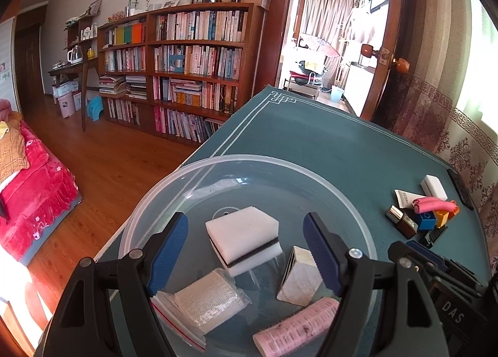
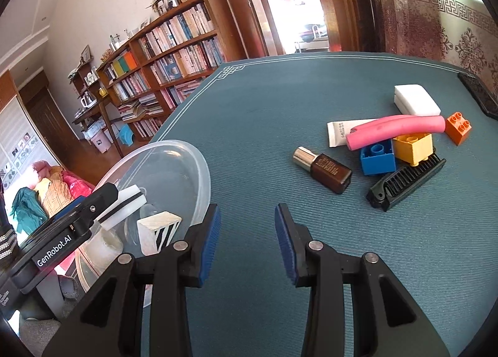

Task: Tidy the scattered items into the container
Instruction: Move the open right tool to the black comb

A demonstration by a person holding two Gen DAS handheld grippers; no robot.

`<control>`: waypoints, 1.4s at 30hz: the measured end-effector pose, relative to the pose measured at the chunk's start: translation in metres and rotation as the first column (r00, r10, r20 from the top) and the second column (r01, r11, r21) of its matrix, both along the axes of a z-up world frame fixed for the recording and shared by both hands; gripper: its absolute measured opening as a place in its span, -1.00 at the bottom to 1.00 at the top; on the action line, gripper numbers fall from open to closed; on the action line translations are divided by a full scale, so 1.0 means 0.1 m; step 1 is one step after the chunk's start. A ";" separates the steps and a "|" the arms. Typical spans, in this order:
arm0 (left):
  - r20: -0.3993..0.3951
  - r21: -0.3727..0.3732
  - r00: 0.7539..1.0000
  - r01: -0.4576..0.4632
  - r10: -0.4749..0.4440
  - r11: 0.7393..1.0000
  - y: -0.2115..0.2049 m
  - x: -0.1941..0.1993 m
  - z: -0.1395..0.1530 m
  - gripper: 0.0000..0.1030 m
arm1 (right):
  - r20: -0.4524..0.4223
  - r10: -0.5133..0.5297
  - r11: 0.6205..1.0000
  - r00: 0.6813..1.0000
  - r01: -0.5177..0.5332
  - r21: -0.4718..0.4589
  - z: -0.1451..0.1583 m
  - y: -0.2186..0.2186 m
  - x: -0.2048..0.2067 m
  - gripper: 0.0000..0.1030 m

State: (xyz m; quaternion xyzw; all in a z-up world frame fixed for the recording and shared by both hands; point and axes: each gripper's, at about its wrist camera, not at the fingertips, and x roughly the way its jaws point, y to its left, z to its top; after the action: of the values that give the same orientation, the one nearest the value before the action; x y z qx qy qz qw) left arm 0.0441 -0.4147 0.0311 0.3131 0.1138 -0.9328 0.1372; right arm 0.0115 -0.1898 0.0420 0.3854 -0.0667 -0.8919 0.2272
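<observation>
Holding my left gripper (image 1: 246,251) wide over the clear bowl (image 1: 311,170).
My right gripper (image 2: 247,240) gapes empty, maybe just above the mat (image 2: 264,126).

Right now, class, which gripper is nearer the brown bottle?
Right. The right gripper is open over bare mat, with the brown bottle lying just ahead of it. The left gripper is open above the bowl, further off to the left.

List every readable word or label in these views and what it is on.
"GenRobot.AI": white label on the left gripper body, seen in the right wrist view.
"DAS": dark housing of the right gripper, seen in the left wrist view.
Print on the brown bottle, white tube and book spines: too small to read.
</observation>
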 end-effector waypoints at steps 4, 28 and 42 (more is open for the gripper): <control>0.000 -0.008 1.000 0.014 -0.014 1.000 0.06 -0.01 0.02 0.55 | 0.005 -0.065 0.998 0.998 0.065 -0.006 -0.02 0.24 -0.02 -0.23; 0.007 -0.022 0.994 0.107 -0.107 0.994 0.38 -0.08 0.03 0.56 | 0.085 -0.372 0.928 0.924 0.373 0.011 -0.21 1.03 -0.36 -0.21; 0.014 -0.019 0.991 0.135 -0.135 0.991 0.46 -0.07 0.02 0.56 | 0.032 -0.384 0.917 0.923 0.377 0.133 -0.20 0.83 -0.64 0.13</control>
State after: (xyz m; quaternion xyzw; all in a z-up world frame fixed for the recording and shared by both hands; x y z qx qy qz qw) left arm 0.0373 -0.3684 0.0331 0.3244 0.0823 -0.9391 0.0777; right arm -0.0528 -0.1064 0.0222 0.4039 -0.0911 -0.9100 0.0228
